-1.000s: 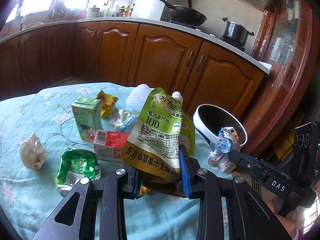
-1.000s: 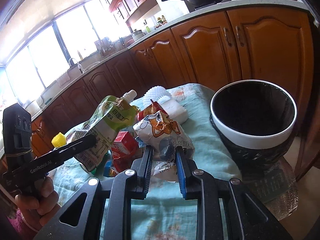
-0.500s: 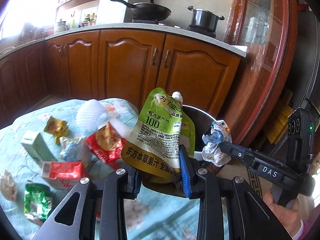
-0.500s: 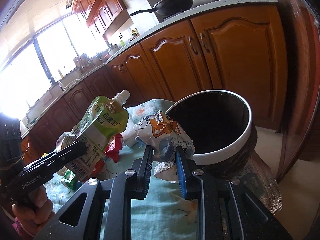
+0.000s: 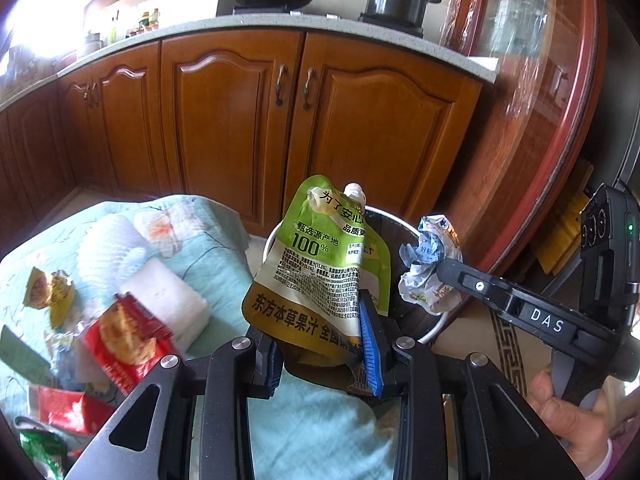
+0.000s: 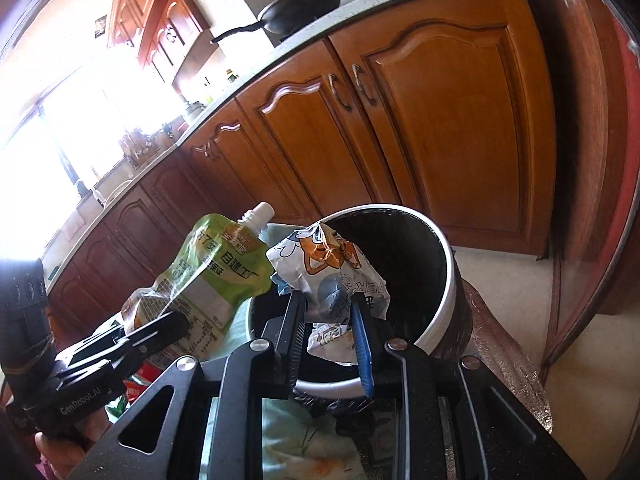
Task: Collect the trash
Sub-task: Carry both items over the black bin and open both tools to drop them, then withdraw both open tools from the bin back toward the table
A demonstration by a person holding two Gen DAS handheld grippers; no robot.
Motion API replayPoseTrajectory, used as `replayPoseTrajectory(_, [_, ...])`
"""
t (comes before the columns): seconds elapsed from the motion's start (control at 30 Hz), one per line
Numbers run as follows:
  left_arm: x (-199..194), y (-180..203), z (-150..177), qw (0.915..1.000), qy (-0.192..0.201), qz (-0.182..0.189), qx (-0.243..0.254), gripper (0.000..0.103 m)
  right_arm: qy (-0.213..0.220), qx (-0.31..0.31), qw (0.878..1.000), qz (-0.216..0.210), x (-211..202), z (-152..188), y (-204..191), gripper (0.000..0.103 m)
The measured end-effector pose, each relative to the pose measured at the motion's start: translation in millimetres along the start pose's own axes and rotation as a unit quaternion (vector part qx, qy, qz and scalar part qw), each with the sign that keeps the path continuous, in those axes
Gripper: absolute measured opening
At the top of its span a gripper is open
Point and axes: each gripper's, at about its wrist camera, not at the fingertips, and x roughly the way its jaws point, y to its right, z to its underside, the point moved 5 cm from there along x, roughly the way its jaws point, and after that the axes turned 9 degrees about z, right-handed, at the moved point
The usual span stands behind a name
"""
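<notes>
Green juice pouch (image 5: 320,276) is sitting pinched in the left gripper (image 5: 324,344), jaws closed narrow on its lower edge, spout up, hanging at the near rim of the trash bin (image 6: 448,280). Crumpled white snack wrapper (image 6: 336,280) is being held the same way in the right gripper (image 6: 332,344), jaws tight on it, positioned over the bin's black-lined mouth. Neither piece is released yet; both look ready to drop, judging by position.

Bin interior is reading dark, so what it is already holding cannot be told.

Plenty is left on the table (image 5: 224,240), which is wearing a pale blue floral cloth: red snack packet (image 5: 124,340), yellow wrapper (image 5: 48,292), white foam block (image 5: 168,300), white foam net (image 5: 108,248), more red and green scraps at the lower left edge, blurred. Task is looking early-to-middle: two items about to go in, at least half a dozen pieces waiting, all well apart from the bin.
</notes>
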Motion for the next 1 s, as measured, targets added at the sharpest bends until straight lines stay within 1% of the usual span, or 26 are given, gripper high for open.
replayPoseTrajectory(0.2, [37, 0, -19, 0.9996, -0.029, -0.003, -0.003, 0.031, -0.020, 0.001, 1.000, 0.011, 22, -4, 10, 0.023])
replayPoseTrajectory(0.4, [64, 4, -29, 0.9988, -0.048, -0.006, -0.001, 0.031, -0.042, 0.005, 0.999, 0.015, 42, -6, 18, 0.024])
replayPoseTrajectory(0.63, [86, 2, -35, 0.9980, -0.063, -0.006, -0.003, 0.032, -0.053, -0.001, 0.998, 0.022, 52, -5, 20, 0.024])
replayPoseTrajectory(0.73, [89, 3, -32, 0.9976, -0.068, -0.005, -0.005, 0.032, -0.057, -0.001, 0.998, 0.024, 55, -5, 20, 0.024])
replayPoseTrajectory(0.83, [96, 3, -34, 0.9972, -0.075, -0.005, -0.009, 0.033, -0.062, -0.003, 0.998, 0.027, 58, -6, 21, 0.027])
replayPoseTrajectory(0.87, [93, 1, -32, 0.9972, -0.074, -0.004, -0.011, 0.034, -0.065, -0.002, 0.998, 0.027, 59, -6, 20, 0.027])
replayPoseTrajectory(0.9, [93, 0, -32, 0.9972, -0.073, -0.005, -0.013, 0.036, -0.064, -0.001, 0.998, 0.026, 59, -7, 21, 0.028])
replayPoseTrajectory(0.93, [93, 0, -32, 0.9972, -0.073, -0.004, -0.015, 0.041, -0.064, -0.001, 0.998, 0.025, 59, -7, 20, 0.031])
replayPoseTrajectory(0.97, [93, 0, -33, 0.9973, -0.071, -0.003, -0.017, 0.045, -0.063, -0.002, 0.998, 0.024, 59, -8, 20, 0.037])
replayPoseTrajectory(1.0, [91, 0, -33, 0.9975, -0.068, -0.004, -0.019, 0.052, -0.062, -0.001, 0.998, 0.023, 58, -9, 20, 0.040])
